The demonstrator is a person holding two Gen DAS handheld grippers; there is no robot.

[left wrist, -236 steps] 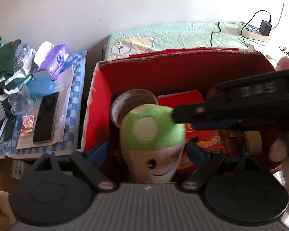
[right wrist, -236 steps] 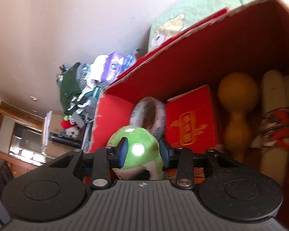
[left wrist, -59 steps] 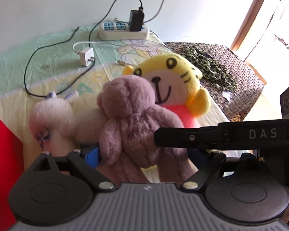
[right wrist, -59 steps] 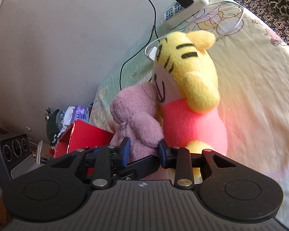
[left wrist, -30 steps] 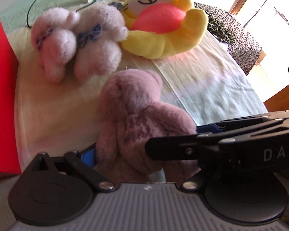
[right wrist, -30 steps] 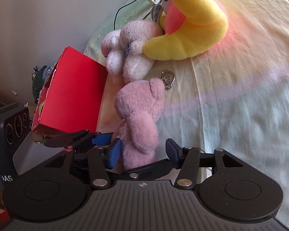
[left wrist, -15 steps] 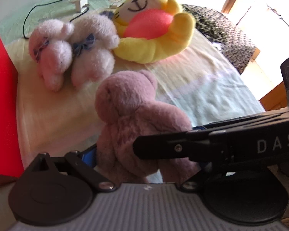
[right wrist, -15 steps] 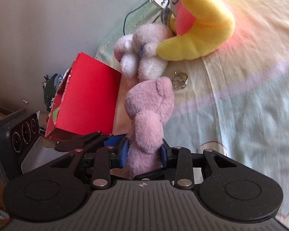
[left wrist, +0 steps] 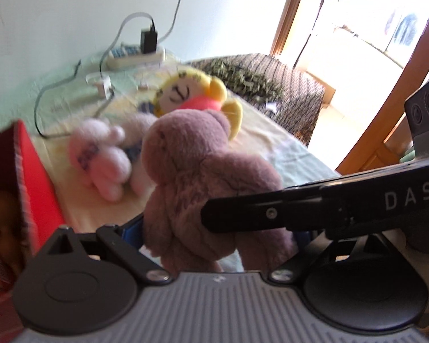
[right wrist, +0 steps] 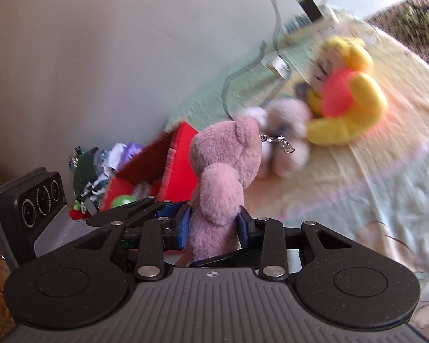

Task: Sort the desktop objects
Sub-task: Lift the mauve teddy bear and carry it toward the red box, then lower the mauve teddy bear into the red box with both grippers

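Both the right claw (right wrist: 213, 228) and left claw (left wrist: 214, 228) pinch the mauve teddy (right wrist: 223, 177), so pulling apart could drop it short of the red box (right wrist: 168, 168) at 9 o'clock.

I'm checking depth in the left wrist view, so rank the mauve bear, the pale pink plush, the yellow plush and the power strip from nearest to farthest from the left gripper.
1. Mauve bear, in the left gripper.
2. Pale pink plush, ahead left on the bed.
3. Yellow plush, behind it, centre.
4. Power strip, farthest, by the wall.
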